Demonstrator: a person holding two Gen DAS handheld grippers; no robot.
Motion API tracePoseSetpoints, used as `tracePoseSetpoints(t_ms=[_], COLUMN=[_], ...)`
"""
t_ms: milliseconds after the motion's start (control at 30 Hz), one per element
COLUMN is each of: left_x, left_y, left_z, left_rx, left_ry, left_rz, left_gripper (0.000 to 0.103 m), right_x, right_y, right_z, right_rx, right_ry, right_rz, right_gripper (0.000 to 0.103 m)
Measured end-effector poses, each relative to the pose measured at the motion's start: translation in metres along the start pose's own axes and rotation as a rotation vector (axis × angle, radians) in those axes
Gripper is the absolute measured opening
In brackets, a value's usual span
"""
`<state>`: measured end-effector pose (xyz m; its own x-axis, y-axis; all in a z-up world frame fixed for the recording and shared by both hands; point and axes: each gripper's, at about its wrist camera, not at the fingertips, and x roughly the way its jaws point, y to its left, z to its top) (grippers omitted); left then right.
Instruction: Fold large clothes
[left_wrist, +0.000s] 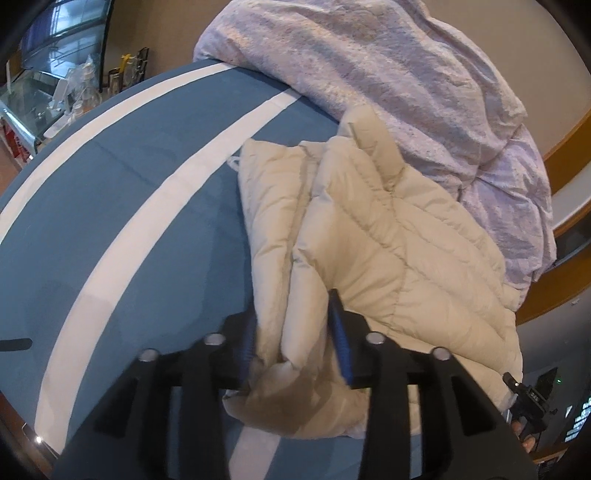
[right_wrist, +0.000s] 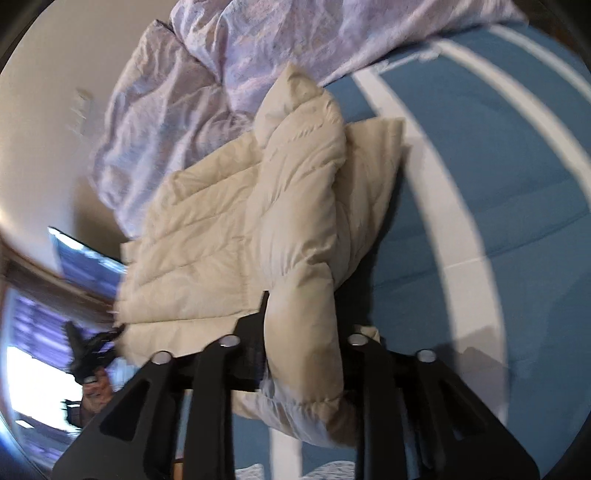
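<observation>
Cream and puffy, the coat (left_wrist: 388, 236) lies on the blue bed (left_wrist: 147, 206) with white stripes, near the middle of the left view. A lilac quilt (left_wrist: 388, 74) is heaped at 12 o'clock and touches the coat's far end.

The coat looks soft, light and squashy, so it should bend easily but may puff back up after a fold. Its smooth skin looks slippery. I think thick edges, like the hem or a sleeve end, are the best spots to pinch, because a thin bit could slide out.

The left tongs (left_wrist: 295, 332), at 6 o'clock, are squeezed on a fat fold of the coat. The right tongs (right_wrist: 303, 332), also at 6 o'clock in their own view, are squeezed on another puffy roll (right_wrist: 306, 332) of the coat (right_wrist: 221, 229).

I see no brand or words on the coat. The small writing on the far tool at 4 o'clock is too tiny to read.
</observation>
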<state>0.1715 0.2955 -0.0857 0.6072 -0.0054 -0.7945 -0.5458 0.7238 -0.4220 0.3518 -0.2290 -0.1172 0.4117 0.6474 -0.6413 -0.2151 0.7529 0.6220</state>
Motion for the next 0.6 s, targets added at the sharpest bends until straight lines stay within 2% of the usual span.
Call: tracePoseSetpoints(t_ms=[33, 67, 100, 167, 233, 300, 433, 600], left_x=[0.001, 0.002, 0.003, 0.005, 0.008, 0.012, 0.018, 0.021], left_y=[0.001, 0.001, 0.002, 0.005, 0.007, 0.008, 0.005, 0.000], left_z=[0.000, 0.000, 0.000, 0.001, 0.002, 0.003, 0.002, 0.001], left_rx=[-0.003, -0.006, -0.012, -0.027, -0.050, -0.073, -0.107, -0.119], left_ry=[-0.001, -0.001, 0.001, 0.004, 0.004, 0.012, 0.013, -0.004], left_rz=[0.019, 0.025, 0.026, 0.020, 0.007, -0.009, -0.041, -0.055], left_gripper=[0.055, 0.063, 0.070, 0.081, 0.084, 0.084, 0.084, 0.084], right_x=[-0.005, -0.011, -0.021, -0.031, -0.034, -0.029, 0.004, 0.047], right_y=[0.004, 0.009, 0.018, 0.031, 0.048, 0.066, 0.112, 0.154], right_z=[0.001, 0.002, 0.003, 0.003, 0.002, -0.001, -0.014, -0.034], right_rx=[-0.020, -0.047, -0.087, -0.125, -0.168, -0.218, -0.342, -0.446], right_ry=[-0.029, -0.070, -0.138, -0.213, -0.251, -0.254, -0.225, -0.204], right_rz=[-0.065, -0.128, -0.210, -0.281, -0.286, -0.266, -0.230, -0.240], right_gripper=[0.045, 0.051, 0.052, 0.053, 0.053, 0.053, 0.053, 0.052])
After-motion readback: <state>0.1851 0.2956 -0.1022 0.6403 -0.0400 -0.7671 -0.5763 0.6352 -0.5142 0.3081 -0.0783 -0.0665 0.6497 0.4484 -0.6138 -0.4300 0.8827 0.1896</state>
